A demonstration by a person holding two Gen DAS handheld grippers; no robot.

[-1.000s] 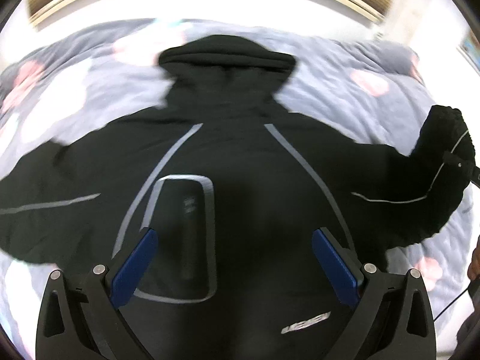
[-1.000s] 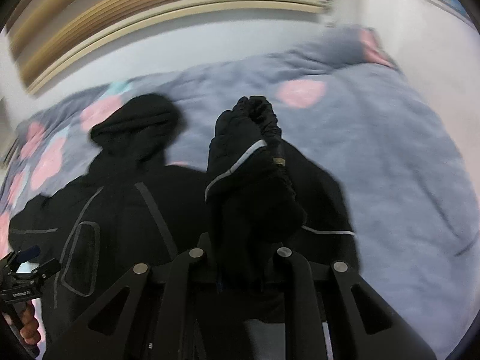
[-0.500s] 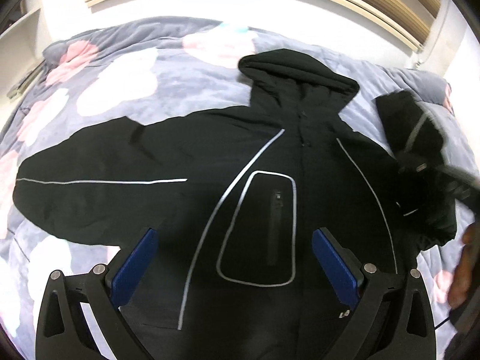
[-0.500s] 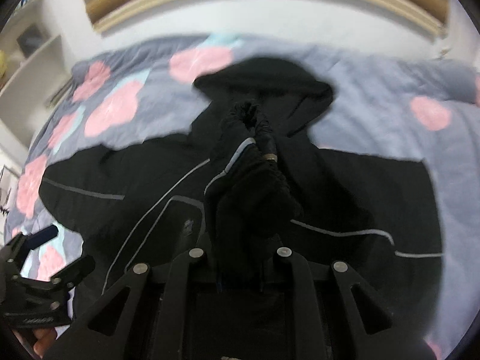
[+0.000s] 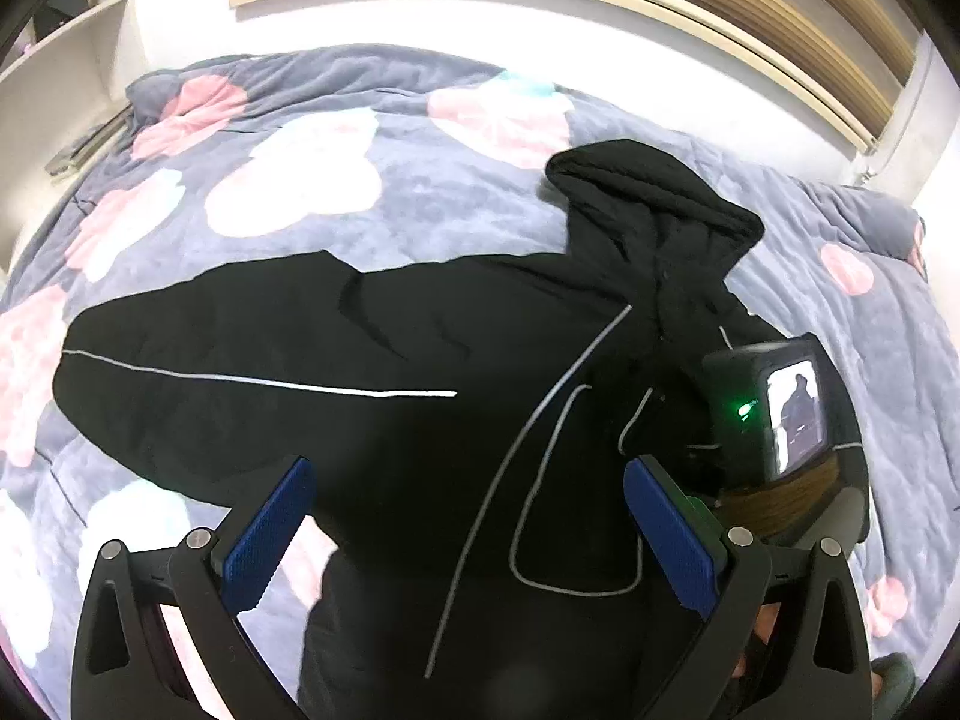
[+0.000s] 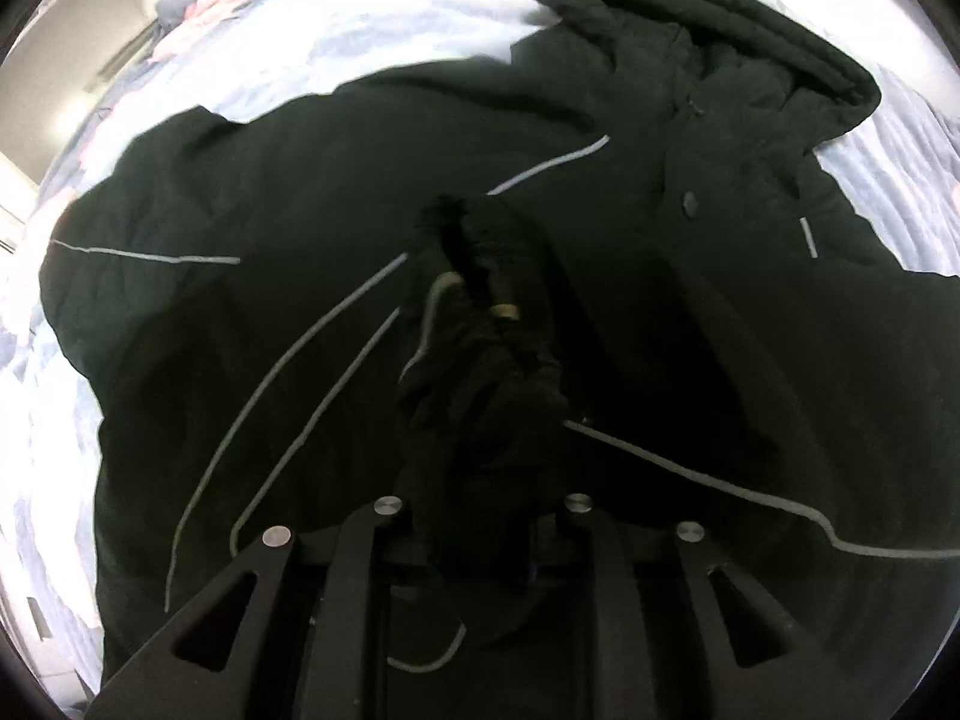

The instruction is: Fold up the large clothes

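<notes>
Black hooded jacket (image 5: 420, 372) lies front-up on the grey floral blanket (image 5: 300, 192), filling centre of left wrist view, hood (image 5: 654, 192) at upper right, 1 sleeve (image 5: 198, 372) stretched out to mid-left w/ a thin grey stripe along it. Left gripper (image 5: 468, 531) hangs over the jacket body, blue pads (image 5: 267, 540) wide apart, nothing between them; vs 1 s ago the view has slid so the hood went from top centre to upper right and the outstretched sleeve now shows in full. Right gripper (image 6: 480, 516) is clamped on the other sleeve's cuff (image 6: 480, 324), bunched black fabric between the fingers at centre of right wrist view; its jaws have just been easing apart a little, cuff still between them. 1 s ago that cuff was held up over blanket at the jacket's side; now it's low over the chest, sleeve folded in across the front. In left wrist view the right gripper's camera unit (image 5: 774, 414) w/ lit screen and green light now sits mid-right, over the jacket, where before it was at far right edge.
</notes>
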